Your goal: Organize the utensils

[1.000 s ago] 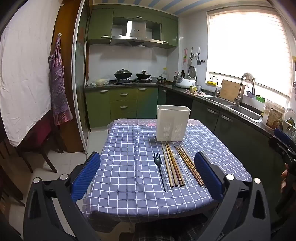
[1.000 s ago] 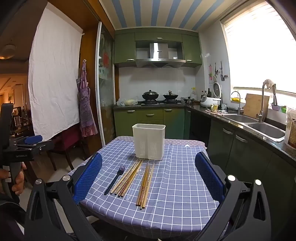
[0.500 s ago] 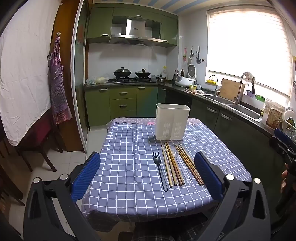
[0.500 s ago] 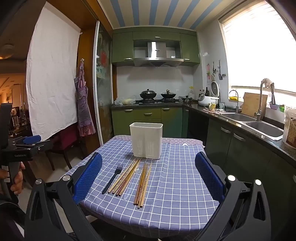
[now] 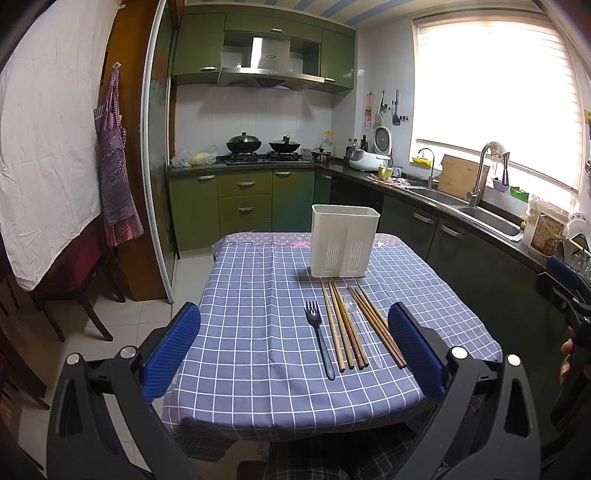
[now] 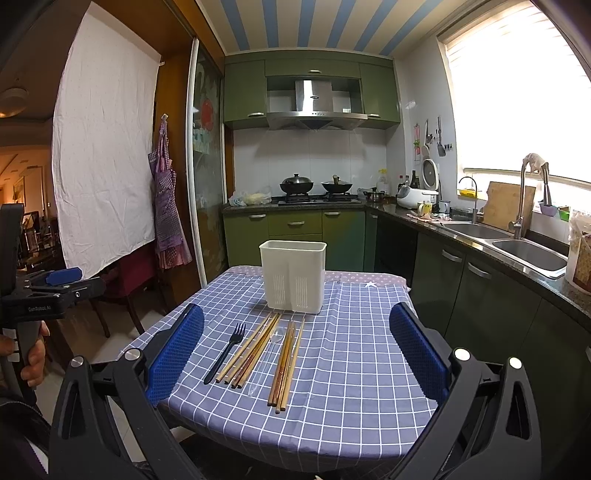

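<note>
left hand-held gripper (image 5: 293, 349) – spread, empty | right hand-held gripper (image 6: 297, 349) – spread, empty | fork (image 5: 319, 338), chopsticks (image 5: 343, 326) mid-frame on tabletop (image 5: 258, 295), before holder (image 5: 344, 240)

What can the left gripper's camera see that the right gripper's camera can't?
Only the left wrist view shows the right gripper at its right edge, plus a wicker basket beside the sink.

Only the right wrist view shows the left gripper, the hand holding it, and the blue-and-white striped ceiling in full.

Both show the white plastic utensil holder, the black plastic fork, the wooden chopsticks, a clear plastic spoon and the blue checked tablecloth.
</note>
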